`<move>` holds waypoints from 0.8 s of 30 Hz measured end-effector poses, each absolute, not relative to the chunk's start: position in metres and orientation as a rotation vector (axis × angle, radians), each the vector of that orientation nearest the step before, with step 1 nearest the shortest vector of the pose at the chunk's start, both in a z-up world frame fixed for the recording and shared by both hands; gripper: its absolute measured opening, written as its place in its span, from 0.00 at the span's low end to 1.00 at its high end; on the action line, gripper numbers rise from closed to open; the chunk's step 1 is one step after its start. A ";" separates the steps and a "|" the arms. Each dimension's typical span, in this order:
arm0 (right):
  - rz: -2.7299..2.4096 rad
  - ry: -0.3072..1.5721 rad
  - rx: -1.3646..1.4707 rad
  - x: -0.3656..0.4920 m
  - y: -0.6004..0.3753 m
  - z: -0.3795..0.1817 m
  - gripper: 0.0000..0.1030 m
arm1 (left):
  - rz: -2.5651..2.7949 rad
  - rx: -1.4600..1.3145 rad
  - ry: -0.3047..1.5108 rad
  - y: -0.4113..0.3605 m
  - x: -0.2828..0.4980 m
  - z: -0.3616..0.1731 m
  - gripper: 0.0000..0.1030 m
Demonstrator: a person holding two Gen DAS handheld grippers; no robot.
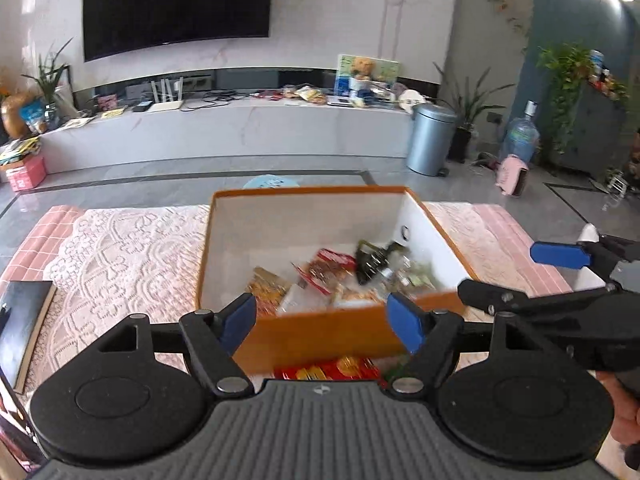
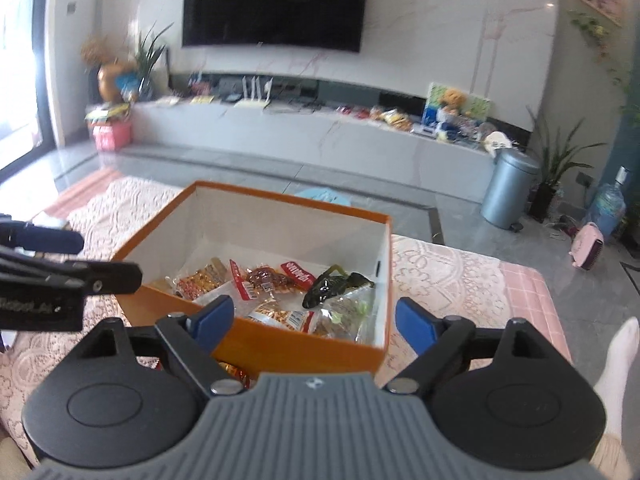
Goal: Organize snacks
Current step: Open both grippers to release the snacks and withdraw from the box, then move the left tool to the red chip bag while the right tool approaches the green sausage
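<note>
An orange box (image 1: 320, 330) with white inner walls stands on the lace-covered table; it also shows in the right wrist view (image 2: 280, 346). Several snack packets (image 1: 320, 276) lie inside, among them a dark green packet (image 2: 328, 286) and red-labelled ones (image 2: 264, 280). A red and yellow packet (image 1: 328, 370) lies on the table in front of the box, just under my left gripper. My left gripper (image 1: 324, 320) is open and empty at the box's near wall. My right gripper (image 2: 310, 320) is open and empty over the box's near right corner.
A dark book (image 1: 22, 320) lies at the table's left edge. The pink lace cloth (image 1: 120, 256) covers the table. Beyond are a grey floor, a TV bench (image 1: 240, 132), a grey bin (image 1: 432, 140) and a water bottle (image 1: 520, 136).
</note>
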State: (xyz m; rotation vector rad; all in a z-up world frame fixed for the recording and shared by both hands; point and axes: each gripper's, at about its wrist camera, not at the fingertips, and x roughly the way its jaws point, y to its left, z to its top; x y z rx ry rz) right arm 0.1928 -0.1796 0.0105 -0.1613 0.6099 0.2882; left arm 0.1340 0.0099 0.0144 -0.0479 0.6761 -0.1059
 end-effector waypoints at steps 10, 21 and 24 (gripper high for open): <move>0.203 0.610 -0.045 0.127 -0.202 -0.010 0.88 | -0.237 -0.075 0.729 0.010 0.092 -0.016 0.85; 0.196 0.712 -0.092 0.097 -0.196 -0.063 0.88 | -0.291 -0.103 0.818 0.025 0.074 -0.055 0.77; 0.206 0.736 -0.089 0.097 -0.194 -0.074 0.85 | -0.271 -0.091 0.835 0.024 0.075 -0.062 0.74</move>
